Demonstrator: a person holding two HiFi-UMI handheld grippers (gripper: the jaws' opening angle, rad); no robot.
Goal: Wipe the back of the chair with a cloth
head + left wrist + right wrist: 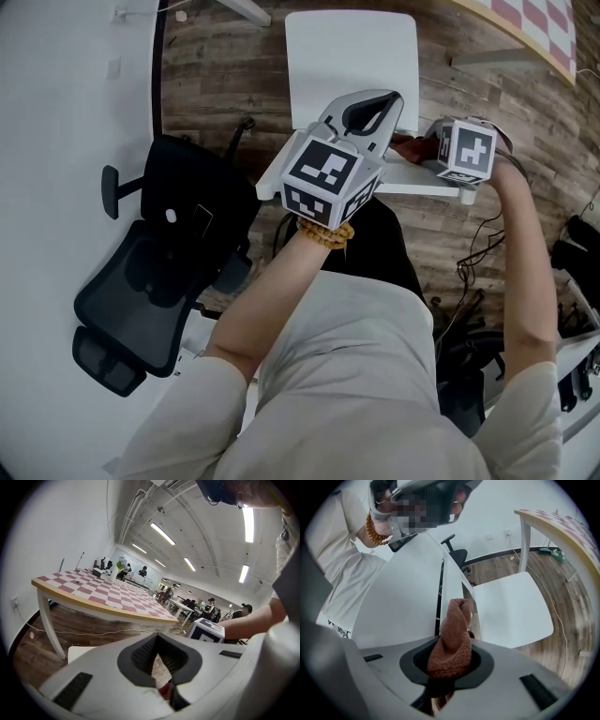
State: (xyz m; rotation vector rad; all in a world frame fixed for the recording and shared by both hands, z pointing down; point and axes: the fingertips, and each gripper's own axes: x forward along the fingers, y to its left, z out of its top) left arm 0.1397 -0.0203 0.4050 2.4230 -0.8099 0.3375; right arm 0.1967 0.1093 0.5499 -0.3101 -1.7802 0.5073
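Observation:
The white chair stands in front of me, its seat farther off and the top edge of its back nearest. My right gripper is shut on a reddish-brown cloth at that top edge. In the right gripper view the bunched cloth sticks out of the right gripper and hides its tips, resting by the white back panel above the seat. My left gripper hovers over the back's left end, shut and holding nothing; the left gripper points toward the room.
A black office chair stands close on the left, near the white wall. A pink chequered table is beyond the chair at the right. Cables lie on the wooden floor at the right. Several people are far across the room.

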